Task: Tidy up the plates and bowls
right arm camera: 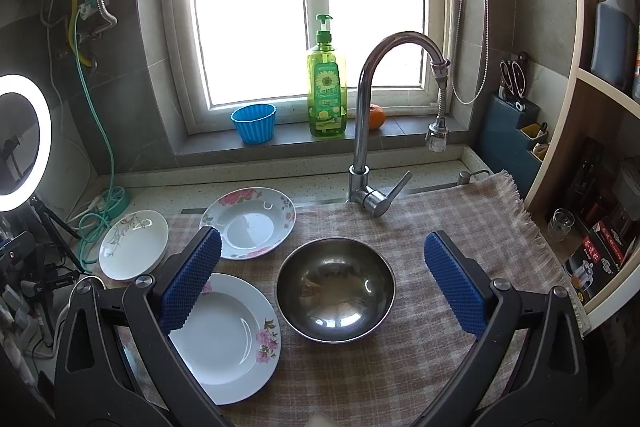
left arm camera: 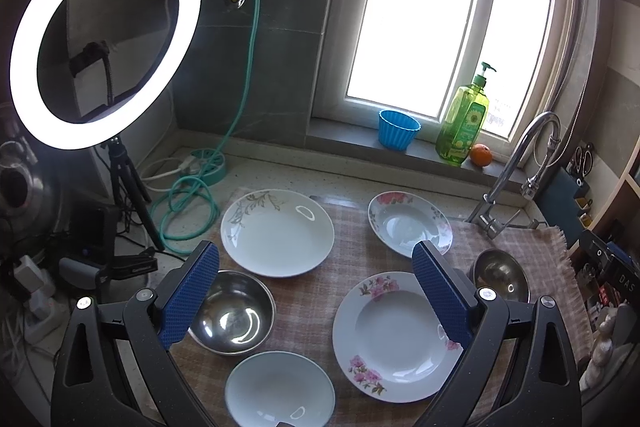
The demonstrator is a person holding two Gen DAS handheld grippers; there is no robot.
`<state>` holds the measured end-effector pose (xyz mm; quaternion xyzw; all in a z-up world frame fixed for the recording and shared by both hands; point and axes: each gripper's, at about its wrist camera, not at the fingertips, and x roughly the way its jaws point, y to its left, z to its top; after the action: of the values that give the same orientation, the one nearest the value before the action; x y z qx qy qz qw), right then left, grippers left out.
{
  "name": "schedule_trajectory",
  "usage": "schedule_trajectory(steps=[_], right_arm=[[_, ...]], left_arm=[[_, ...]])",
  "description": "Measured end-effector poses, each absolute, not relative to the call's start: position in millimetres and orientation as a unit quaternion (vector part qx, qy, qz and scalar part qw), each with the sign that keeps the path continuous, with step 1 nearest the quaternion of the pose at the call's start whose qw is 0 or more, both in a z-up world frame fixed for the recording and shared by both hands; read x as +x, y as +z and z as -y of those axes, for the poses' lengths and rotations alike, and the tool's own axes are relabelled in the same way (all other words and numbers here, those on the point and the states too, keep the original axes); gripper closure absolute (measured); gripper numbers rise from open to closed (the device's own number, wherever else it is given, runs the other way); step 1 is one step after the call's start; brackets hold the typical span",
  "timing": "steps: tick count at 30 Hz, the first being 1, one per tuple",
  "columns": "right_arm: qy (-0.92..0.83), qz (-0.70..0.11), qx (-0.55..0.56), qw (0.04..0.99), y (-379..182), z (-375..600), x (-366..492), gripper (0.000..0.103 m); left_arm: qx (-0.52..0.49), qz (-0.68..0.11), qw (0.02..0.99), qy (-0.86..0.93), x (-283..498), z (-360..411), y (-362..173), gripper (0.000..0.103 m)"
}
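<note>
Hovering over the checked cloth on the surface (left arm camera: 320,163), we hold the left gripper (left arm camera: 316,291) and right gripper (right arm camera: 322,281) spread and empty; plates slide on cloth, so a shallow rim pinch could slip; only the left view shows the pale plate (left arm camera: 280,389) and second steel bowl (left arm camera: 234,311); the right centres the other steel bowl (right arm camera: 335,289).
</note>
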<state>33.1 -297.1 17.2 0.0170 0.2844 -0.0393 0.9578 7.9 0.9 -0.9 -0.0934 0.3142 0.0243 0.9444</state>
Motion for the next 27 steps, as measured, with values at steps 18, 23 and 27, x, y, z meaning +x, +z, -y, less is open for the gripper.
schedule_trajectory(steps=[18, 23, 27], right_arm=[[-0.048, -0.281, 0.007, 0.959, 15.8, 296.5, 34.6, 0.0], [-0.051, -0.282, 0.005, 0.958, 15.5, 297.2, 35.7, 0.0], [-0.051, -0.282, 0.005, 0.958, 14.8, 297.1, 35.6, 0.0]], left_arm=[[-0.092, -0.316, 0.944, 0.023, 14.4, -1.3, -1.0, 0.006], [-0.092, -0.318, 0.943, 0.023, 16.2, -0.4, -0.7, 0.006], [-0.091, -0.319, 0.943, 0.021, 16.6, 0.3, -1.2, 0.006]])
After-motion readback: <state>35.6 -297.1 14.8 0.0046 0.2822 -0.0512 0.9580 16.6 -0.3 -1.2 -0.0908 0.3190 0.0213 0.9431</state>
